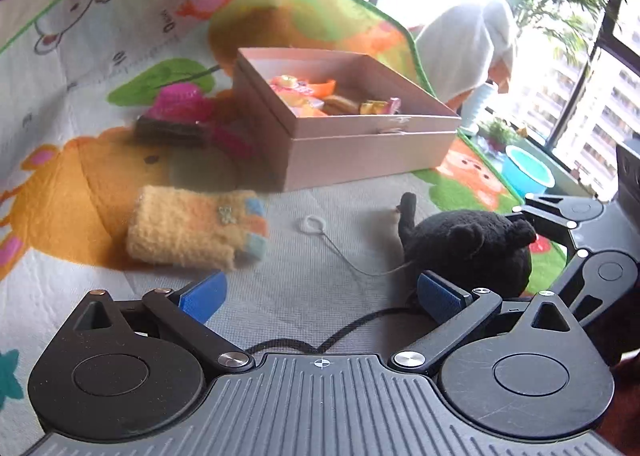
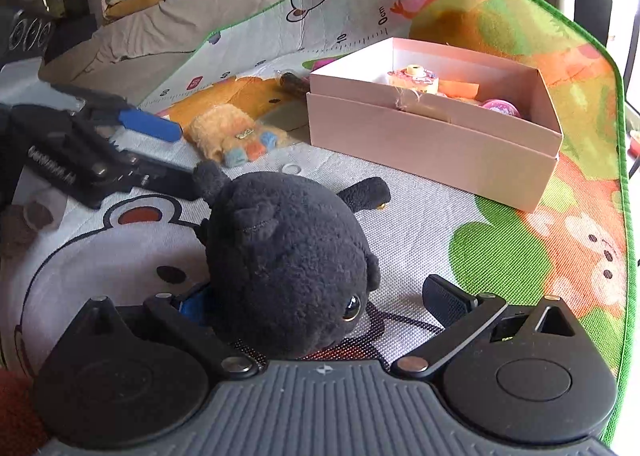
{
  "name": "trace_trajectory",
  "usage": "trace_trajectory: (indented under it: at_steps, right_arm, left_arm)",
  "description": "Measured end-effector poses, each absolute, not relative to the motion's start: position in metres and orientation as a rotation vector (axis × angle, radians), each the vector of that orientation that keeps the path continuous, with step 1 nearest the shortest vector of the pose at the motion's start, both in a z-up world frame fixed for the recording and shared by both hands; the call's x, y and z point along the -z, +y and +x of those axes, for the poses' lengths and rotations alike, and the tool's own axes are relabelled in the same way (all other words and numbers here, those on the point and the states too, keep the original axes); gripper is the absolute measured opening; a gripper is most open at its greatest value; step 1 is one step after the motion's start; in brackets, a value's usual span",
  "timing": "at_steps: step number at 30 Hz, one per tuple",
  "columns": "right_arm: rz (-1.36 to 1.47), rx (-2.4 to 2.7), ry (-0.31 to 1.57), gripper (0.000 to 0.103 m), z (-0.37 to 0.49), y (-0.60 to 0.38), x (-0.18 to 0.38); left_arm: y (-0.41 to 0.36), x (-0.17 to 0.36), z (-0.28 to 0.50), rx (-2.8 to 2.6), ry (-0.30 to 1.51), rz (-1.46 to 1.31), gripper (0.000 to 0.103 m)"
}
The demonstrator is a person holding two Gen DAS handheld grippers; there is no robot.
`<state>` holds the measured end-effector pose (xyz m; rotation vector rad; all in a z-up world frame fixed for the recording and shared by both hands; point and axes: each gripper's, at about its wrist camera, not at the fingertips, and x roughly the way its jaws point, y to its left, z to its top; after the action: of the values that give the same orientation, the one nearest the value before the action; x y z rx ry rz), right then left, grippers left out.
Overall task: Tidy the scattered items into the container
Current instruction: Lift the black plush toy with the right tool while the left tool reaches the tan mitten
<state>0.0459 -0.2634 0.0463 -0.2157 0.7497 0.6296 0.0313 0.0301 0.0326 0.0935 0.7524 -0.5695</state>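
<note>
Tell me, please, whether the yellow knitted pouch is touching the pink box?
Apart. The left wrist view shows bare mat between the yellow knitted pouch and the pink box.

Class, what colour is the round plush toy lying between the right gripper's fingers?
Black, or very dark grey. The plush toy shows best in the right wrist view.

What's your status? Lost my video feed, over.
Both grippers open: left gripper empty, right gripper straddling black plush, not clamped. Pink box open ahead. Path clear.
</note>
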Motion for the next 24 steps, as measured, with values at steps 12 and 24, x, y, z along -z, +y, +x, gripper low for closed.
trace_trajectory:
  at_steps: [12, 24]
  right_arm:
    - [-0.218, -0.628, 0.746, 0.103, 0.046, -0.263, -0.045]
    - [-0.223, -0.628, 0.746, 0.103, 0.047, -0.263, -0.045]
  left_arm:
    - [0.055, -0.021, 0.097, 0.304, 0.775, 0.058, 0.103]
    - [0.027, -0.03, 0.025, 0.749, 0.78, 0.045, 0.103]
